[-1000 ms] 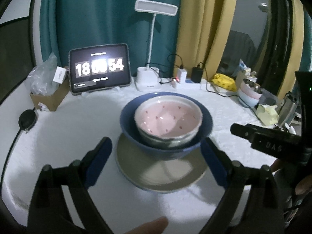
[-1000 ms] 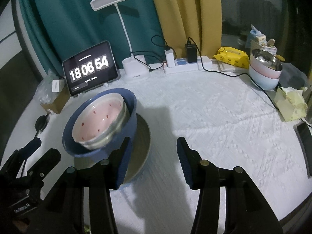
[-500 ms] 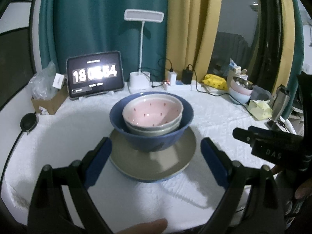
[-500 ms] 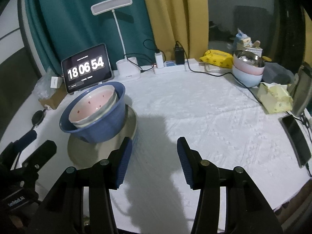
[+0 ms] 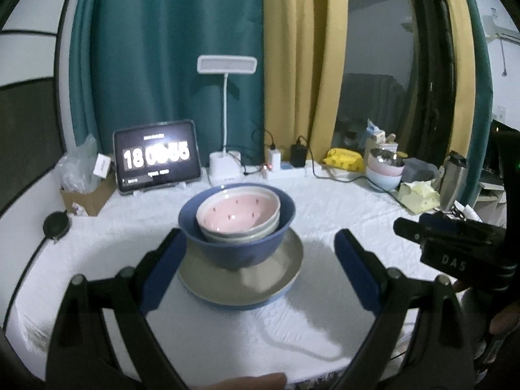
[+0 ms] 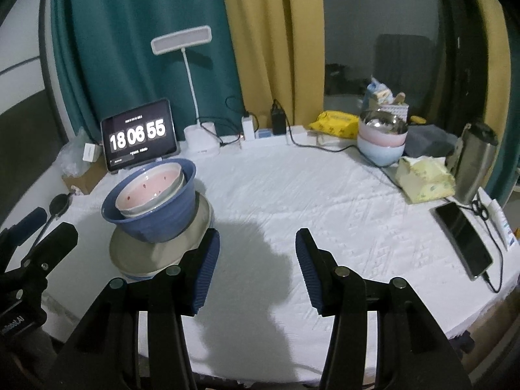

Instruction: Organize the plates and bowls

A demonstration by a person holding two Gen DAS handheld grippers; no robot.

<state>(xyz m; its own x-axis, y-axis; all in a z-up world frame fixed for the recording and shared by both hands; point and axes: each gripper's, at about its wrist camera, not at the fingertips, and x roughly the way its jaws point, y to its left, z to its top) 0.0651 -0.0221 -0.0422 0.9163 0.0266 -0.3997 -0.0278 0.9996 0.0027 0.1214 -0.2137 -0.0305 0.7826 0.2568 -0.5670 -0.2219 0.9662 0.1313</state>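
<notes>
Left wrist view: left gripper jaws spread wide, empty, bowl stack on plate at 12 o'clock; right gripper jaws apart, empty, over bare tabletop.

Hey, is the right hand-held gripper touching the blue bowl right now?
Apart. The right wrist view shows the right hand-held gripper open over bare tablecloth, while the blue bowl sits on the plate off to its left, clear of both fingers.

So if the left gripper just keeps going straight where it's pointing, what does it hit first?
Probably the plate, then the blue bowl stacked on it; both sit centred ahead of the open left gripper. Depth is hard to judge.
</notes>
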